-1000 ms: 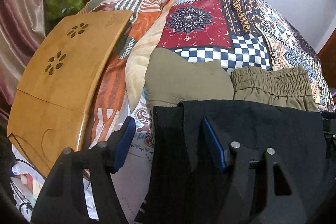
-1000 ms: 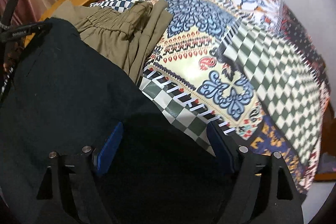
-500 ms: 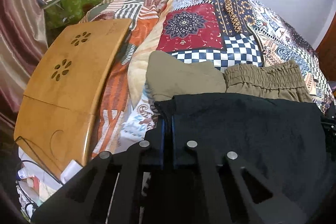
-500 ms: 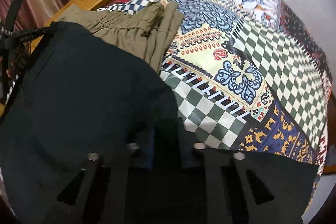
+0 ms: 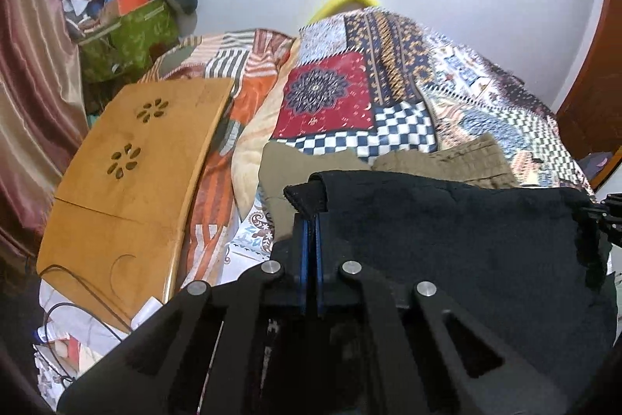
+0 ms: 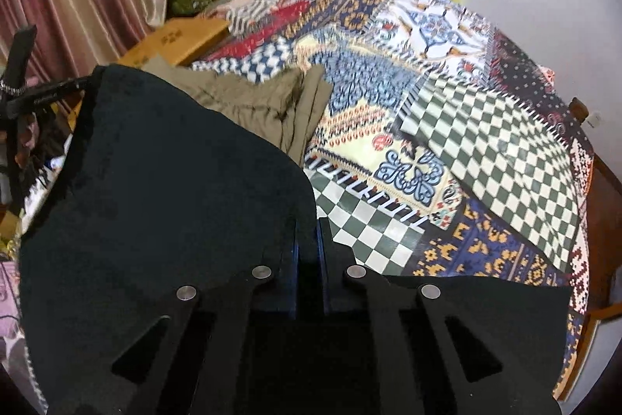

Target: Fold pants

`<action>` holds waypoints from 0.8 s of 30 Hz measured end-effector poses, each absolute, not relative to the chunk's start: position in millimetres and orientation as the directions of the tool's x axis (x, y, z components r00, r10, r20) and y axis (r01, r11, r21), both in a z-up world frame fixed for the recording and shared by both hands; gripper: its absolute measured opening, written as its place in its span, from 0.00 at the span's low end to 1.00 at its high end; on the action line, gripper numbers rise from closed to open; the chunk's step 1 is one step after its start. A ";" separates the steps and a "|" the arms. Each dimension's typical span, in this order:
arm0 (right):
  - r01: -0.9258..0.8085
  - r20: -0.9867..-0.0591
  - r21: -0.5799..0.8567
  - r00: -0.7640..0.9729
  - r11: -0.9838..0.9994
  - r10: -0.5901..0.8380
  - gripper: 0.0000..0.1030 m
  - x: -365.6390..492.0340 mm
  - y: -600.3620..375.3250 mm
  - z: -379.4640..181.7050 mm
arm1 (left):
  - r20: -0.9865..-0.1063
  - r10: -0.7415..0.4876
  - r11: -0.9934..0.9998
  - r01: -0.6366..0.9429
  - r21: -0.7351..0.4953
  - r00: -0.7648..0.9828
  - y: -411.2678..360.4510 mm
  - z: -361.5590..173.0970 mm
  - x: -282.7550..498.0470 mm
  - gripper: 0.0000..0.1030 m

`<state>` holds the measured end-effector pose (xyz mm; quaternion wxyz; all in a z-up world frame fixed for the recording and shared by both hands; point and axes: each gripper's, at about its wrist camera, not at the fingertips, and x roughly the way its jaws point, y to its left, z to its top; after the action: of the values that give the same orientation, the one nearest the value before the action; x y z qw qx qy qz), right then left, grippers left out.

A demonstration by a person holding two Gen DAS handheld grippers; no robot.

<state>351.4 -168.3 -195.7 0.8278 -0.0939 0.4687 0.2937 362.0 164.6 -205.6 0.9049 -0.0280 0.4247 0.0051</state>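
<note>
Black pants (image 5: 447, 236) are held up over the near edge of the bed, stretched between both grippers. My left gripper (image 5: 310, 220) is shut on the pants' left corner. My right gripper (image 6: 307, 232) is shut on the right edge of the same black pants (image 6: 163, 189). The left gripper (image 6: 42, 96) shows at the far left of the right wrist view, and the right gripper's tip (image 5: 610, 212) at the right edge of the left wrist view. The lower part of the pants hangs out of sight below.
Folded olive-khaki pants (image 5: 443, 162) (image 6: 264, 100) lie on the patchwork bedspread (image 5: 388, 80) (image 6: 466, 127) just beyond the black pants. A wooden lap table (image 5: 128, 174) lies at the left. A green bag (image 5: 132, 37) and clutter stand by the curtain.
Both grippers went from open to shut on the black pants. They then lifted the fabric, so the view now tilts up toward the wall.
</note>
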 end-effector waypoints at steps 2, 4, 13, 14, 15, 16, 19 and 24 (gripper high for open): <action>-0.580 -0.821 0.115 0.401 0.806 0.406 0.07 343.6 -169.1 -186.5 | -0.758 -0.016 0.999 -0.026 -0.043 0.652 161.2 -195.2 351.2 0.02; -0.585 -0.811 0.108 0.417 0.804 0.412 0.07 333.8 -169.5 -177.4 | -0.748 -0.017 0.999 -0.023 -0.042 0.663 159.3 -185.8 340.2 0.02; -0.599 -0.765 0.111 0.458 0.793 0.453 0.07 284.2 -178.3 -138.9 | -0.715 -0.010 0.999 -0.028 -0.042 0.699 153.3 -151.4 276.2 0.02; -0.601 -0.761 0.114 0.459 0.791 0.458 0.07 277.9 -178.9 -136.8 | -0.714 -0.012 0.999 -0.029 -0.045 0.700 153.7 -150.1 269.2 0.02; -0.604 -0.758 0.118 0.458 0.788 0.464 0.07 271.1 -180.4 -134.7 | -0.713 -0.010 0.998 -0.034 -0.048 0.701 153.7 -148.4 259.1 0.02; -0.609 -0.755 0.116 0.459 0.785 0.468 0.07 263.7 -181.6 -132.8 | -0.712 -0.007 0.998 -0.037 -0.047 0.702 153.2 -148.0 253.2 0.02; -0.617 -0.750 0.117 0.459 0.778 0.477 0.07 245.4 -184.6 -130.0 | -0.711 0.003 0.998 -0.052 -0.046 0.703 154.7 -147.2 228.5 0.02; -0.625 -0.747 0.129 0.449 0.770 0.490 0.07 215.9 -189.2 -130.7 | -0.714 0.011 0.994 -0.085 -0.069 0.700 161.3 -149.9 190.5 0.02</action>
<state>215.9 -189.2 -130.7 0.8473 -0.0824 0.4088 0.3289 190.5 161.3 -149.9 0.9207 -0.0483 0.3865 0.0261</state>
